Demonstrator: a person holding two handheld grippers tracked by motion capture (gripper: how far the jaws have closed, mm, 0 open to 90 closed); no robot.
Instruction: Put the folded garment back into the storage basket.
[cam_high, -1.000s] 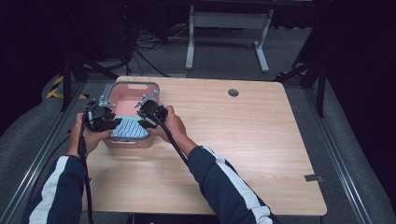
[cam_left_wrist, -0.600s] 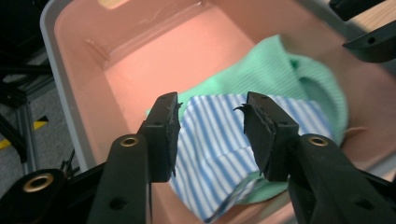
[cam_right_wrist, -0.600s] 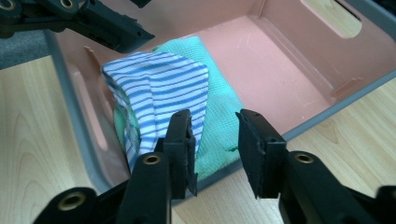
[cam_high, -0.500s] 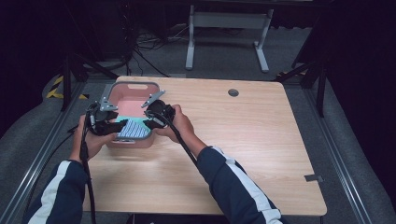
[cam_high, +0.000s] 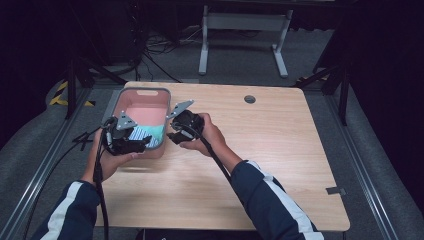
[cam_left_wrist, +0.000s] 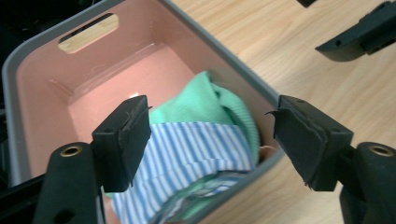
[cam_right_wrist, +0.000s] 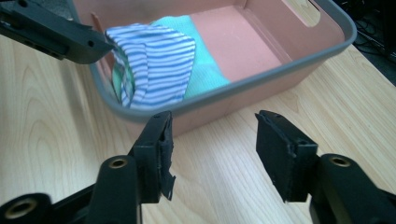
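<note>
Both grippers are backing off the bin, fingers having just been opening.
The left gripper (cam_high: 131, 145) and right gripper (cam_high: 175, 136) are standing wide and empty; the folded striped cloth (cam_left_wrist: 187, 154) is lying in the pink bin (cam_high: 145, 92) on the surface (cam_high: 280, 150), so placing looks done.

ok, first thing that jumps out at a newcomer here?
The pink bin with its grey rim, at the table's far left corner, holding a folded blue-striped cloth on a green one at its near end. Next, the two black tongs flanking that end: left tongs over the cloths, right tongs over bare wood beside the bin. Both have just been opening, and neither grips anything.
</note>
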